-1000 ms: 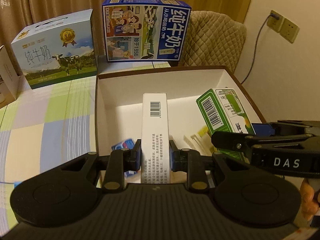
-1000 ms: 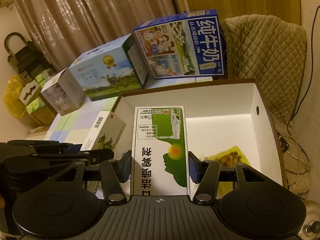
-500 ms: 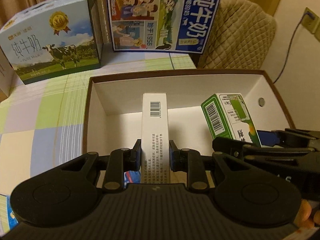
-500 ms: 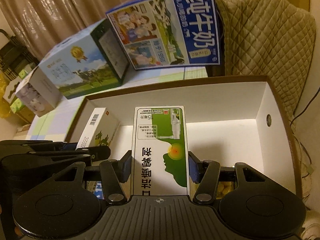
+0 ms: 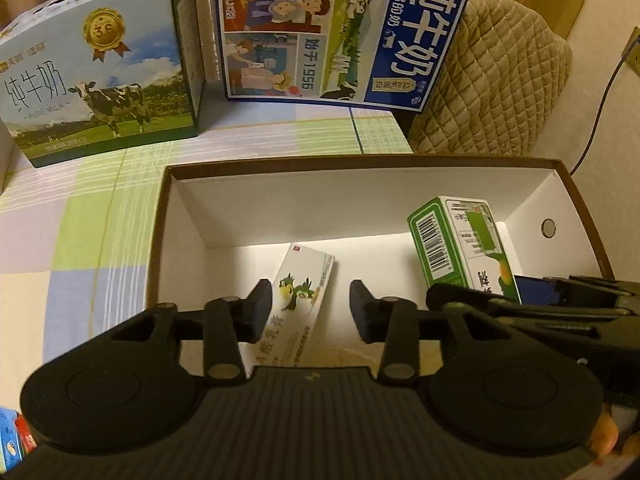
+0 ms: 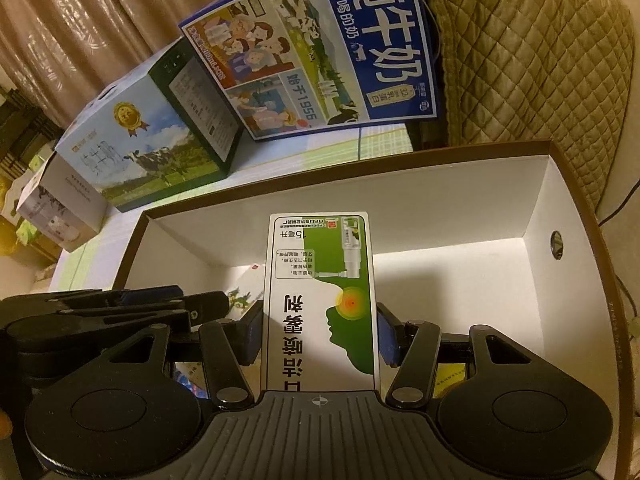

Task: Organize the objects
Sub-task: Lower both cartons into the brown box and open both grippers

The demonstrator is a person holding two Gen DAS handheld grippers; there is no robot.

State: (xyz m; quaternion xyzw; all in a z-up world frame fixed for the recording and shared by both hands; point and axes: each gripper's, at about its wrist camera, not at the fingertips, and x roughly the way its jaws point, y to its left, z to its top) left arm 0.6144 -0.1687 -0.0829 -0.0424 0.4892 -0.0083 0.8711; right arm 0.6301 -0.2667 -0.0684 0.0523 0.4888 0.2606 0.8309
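An open storage box point(image 5: 360, 160) with a brown rim and white inside fills both views. My left gripper point(image 5: 311, 310) hangs over its floor and its jaws are opening. A white carton with two green birds point(image 5: 304, 292) lies flat on the floor below them, nearer the left finger and free of the pads. My right gripper point(image 6: 320, 336) is shut on a green-and-white throat-spray carton point(image 6: 320, 300), held upright inside the box. That carton point(image 5: 456, 240) also shows at the right of the left wrist view.
Behind the storage box stand a blue milk case point(image 5: 340, 28) and a cow-picture milk case point(image 5: 100, 80) on a checked tablecloth point(image 5: 100, 220). A quilted chair point(image 5: 500, 80) is at the back right. A white carton point(image 6: 60, 208) sits far left. Small packs point(image 5: 12, 440) lie at the lower left.
My left jaws have parted and the white bird carton has dropped from them onto the box floor. Both grippers moved forward and lower into the box; the right one keeps its hold.
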